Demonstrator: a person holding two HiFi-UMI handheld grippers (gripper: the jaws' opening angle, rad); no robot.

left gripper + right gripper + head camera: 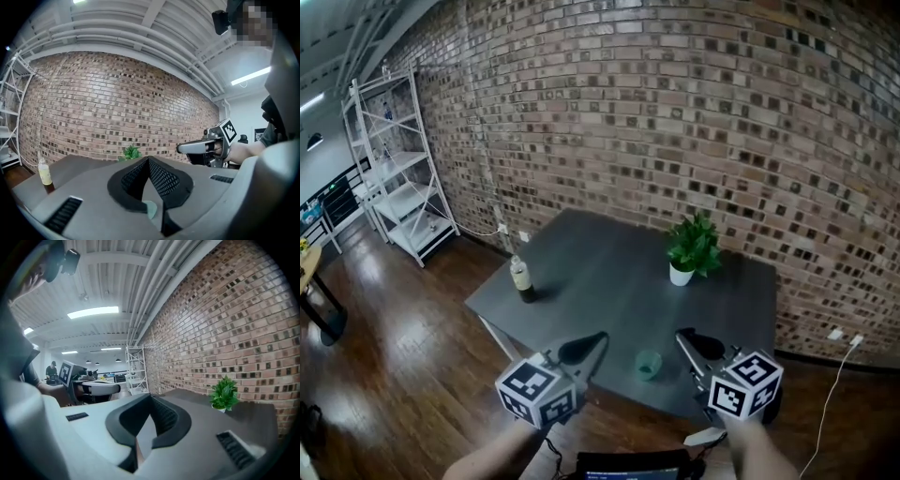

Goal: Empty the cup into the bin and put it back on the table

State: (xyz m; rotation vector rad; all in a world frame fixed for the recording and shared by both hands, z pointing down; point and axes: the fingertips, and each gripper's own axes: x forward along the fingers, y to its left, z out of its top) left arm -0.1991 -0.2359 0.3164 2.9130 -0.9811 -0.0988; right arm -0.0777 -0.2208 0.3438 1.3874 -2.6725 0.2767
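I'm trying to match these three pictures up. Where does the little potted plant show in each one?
Head view: the potted plant is right of centre, on the far side of the dark table.
Left gripper view: the plant is small, just left of centre.
Right gripper view: the plant is at the right, on the table.
Shared landmark: the brick wall stands behind it in all three.

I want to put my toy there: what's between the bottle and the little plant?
Nothing: the head view shows only bare dark table between the bottle and the plant.
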